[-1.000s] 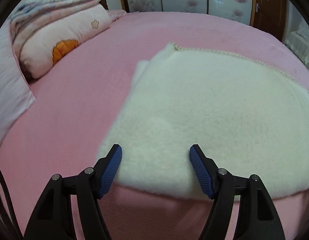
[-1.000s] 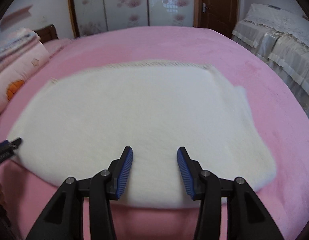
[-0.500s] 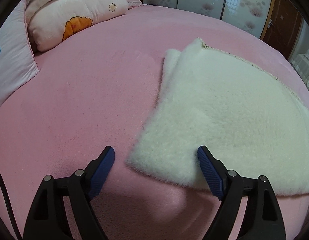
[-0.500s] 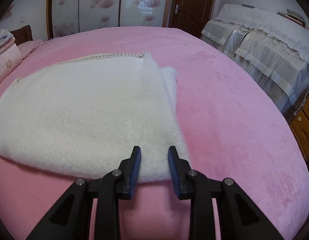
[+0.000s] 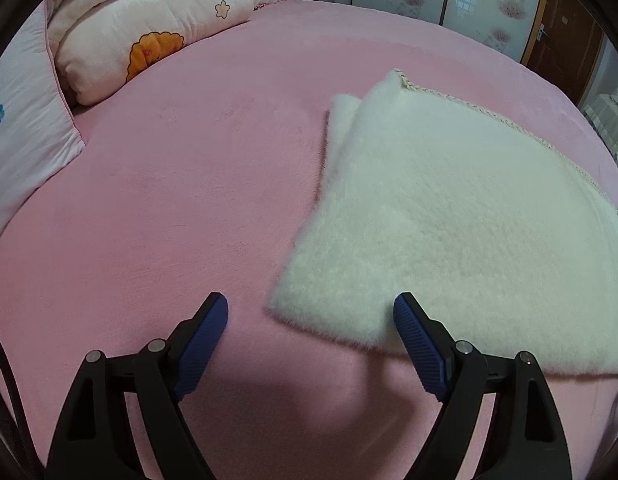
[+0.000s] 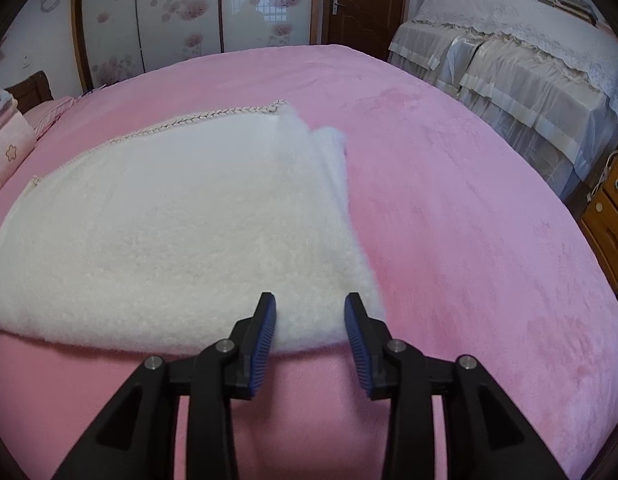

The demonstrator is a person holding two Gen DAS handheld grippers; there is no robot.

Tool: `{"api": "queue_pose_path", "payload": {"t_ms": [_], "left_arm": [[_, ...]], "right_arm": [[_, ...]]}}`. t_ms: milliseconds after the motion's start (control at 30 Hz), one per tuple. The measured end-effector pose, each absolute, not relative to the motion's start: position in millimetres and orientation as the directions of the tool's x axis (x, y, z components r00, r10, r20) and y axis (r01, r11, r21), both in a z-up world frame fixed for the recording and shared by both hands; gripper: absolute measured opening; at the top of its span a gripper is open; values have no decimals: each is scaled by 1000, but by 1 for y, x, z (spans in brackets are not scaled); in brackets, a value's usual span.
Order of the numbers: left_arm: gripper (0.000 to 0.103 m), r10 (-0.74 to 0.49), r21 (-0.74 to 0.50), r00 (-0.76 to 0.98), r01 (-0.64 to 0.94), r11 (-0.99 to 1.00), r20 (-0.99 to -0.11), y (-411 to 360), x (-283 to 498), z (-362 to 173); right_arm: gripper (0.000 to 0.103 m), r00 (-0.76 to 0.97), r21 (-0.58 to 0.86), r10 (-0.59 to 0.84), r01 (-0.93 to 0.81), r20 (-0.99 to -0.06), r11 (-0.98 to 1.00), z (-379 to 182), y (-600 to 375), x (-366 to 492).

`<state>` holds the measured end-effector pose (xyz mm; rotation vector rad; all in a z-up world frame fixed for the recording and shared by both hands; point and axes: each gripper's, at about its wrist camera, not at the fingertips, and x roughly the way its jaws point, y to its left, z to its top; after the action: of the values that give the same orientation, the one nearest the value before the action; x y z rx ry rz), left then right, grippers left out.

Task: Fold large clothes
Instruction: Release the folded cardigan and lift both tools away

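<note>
Both fingers of my left gripper (image 5: 311, 312) are spread wide and hold nothing. One blue pad is over the pink bed (image 5: 181, 184). The other is at the near edge of the fluffy white blanket (image 5: 449, 216).

On my right gripper (image 6: 310, 310) the fingers are open too, but not as wide, with nothing pinched. They sit at the blanket's (image 6: 181, 224) near right corner. I see the blanket lying folded flat on the bed (image 6: 469, 232), with a pillow (image 5: 149, 36) far off.
</note>
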<state>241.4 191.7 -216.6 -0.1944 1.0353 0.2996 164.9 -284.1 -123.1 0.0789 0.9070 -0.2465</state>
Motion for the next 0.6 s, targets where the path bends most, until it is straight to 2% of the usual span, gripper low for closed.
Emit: {"api": "queue_pose_path", "payload": {"t_ms": [300,467,600], "left_arm": [[84,89,-73,459,-323,944,-884,183,198,-176],[84,4,-155,465,-304,940,-885,177,165,-160],[84,-73,-224,469,-274,935,-880,172,140,-152]], "right_arm": [[41,604,50,-109,240,-790,970,-89,-270,125],[50,640,42,-86,182,-764,982,-66,-243,94],[52,673,19,-69,122,-737,992,-48,-218,72]]}}
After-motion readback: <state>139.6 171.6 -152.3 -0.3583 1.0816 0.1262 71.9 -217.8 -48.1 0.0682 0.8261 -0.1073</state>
